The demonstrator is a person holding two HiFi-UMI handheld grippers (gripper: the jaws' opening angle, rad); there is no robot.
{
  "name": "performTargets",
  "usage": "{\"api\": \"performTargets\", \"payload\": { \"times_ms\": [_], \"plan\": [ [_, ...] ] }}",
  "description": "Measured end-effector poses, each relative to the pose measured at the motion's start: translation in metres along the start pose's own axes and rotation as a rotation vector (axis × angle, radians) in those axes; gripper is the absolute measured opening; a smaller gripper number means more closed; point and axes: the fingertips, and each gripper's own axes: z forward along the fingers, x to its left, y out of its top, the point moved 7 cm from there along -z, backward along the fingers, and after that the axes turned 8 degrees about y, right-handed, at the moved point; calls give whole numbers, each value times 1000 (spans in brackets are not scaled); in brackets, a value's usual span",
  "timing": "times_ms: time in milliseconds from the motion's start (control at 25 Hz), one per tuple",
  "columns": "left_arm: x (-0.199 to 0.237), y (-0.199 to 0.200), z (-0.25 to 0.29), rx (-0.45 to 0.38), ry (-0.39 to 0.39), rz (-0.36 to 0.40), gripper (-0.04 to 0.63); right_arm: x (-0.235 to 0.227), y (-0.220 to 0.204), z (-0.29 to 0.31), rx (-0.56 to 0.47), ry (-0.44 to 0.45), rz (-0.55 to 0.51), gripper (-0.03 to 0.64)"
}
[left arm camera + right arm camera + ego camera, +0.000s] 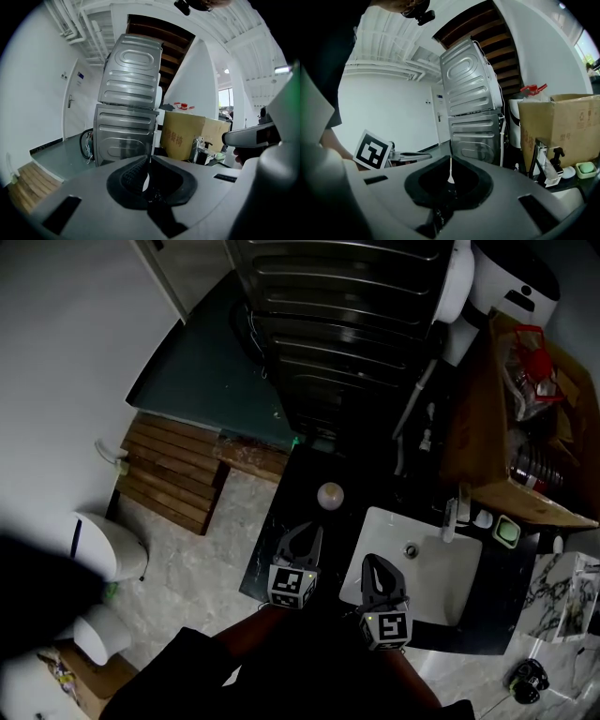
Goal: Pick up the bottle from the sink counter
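A small round pale object [330,495], which looks like the bottle seen from above, stands on the black sink counter [281,549], left of the white basin [450,568]. My left gripper [307,534] hovers over the counter just short of it, jaws shut and empty. My right gripper [373,564] is over the basin's left rim, also shut with nothing in it. The bottle does not show in either gripper view. There the left gripper [149,162] and the right gripper [450,161] each show only a thin slit between closed jaws.
A stacked steel washer and dryer [347,324] stands behind the counter. A faucet [459,512] and green soap dish [507,532] sit at the basin's far side, beside a cardboard box [562,122]. A toilet [108,549] and wooden mat [173,470] are on the left.
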Motion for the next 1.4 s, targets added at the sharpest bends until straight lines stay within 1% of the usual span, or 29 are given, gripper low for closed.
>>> {"api": "performTargets", "payload": {
  "times_ms": [120,240,280,320,360,440,480,560,640,680,800,960,1080,1160,1400],
  "plan": [
    [2,-3,14,3,-9,-5,17,-9,6,11,-8,6,-11,40],
    [3,-8,30,25,-8,8,22,-18,5,20,-7,4,8,40],
    [3,-10,35,29,-5,14,49,-20,6,22,-4,3,20,40],
    [4,-11,40,34,0,25,107,-22,6,22,0,2,30,40],
    [5,-12,44,43,5,41,142,-23,6,22,2,1,35,40],
    [5,-17,56,73,3,64,182,-25,4,22,1,4,34,40],
    [6,-22,63,91,-5,61,208,-25,4,22,3,6,30,40],
    [8,-34,77,137,-6,17,265,-24,6,23,7,10,7,40],
    [12,-45,88,188,27,-24,315,-23,8,24,15,19,-34,40],
    [13,-50,93,208,42,-19,325,-23,9,24,14,22,-43,39],
    [14,-63,107,243,48,30,337,-23,6,26,0,17,-12,40],
    [13,-71,122,277,63,33,351,-30,2,24,31,23,-23,40],
    [14,-73,130,294,74,26,355,-38,-4,24,50,7,-20,40],
    [15,-73,136,308,74,24,362,-44,-4,25,49,-6,-13,40],
    [16,-73,149,327,58,53,377,-61,-2,22,29,-43,-11,40]
  ]
}}
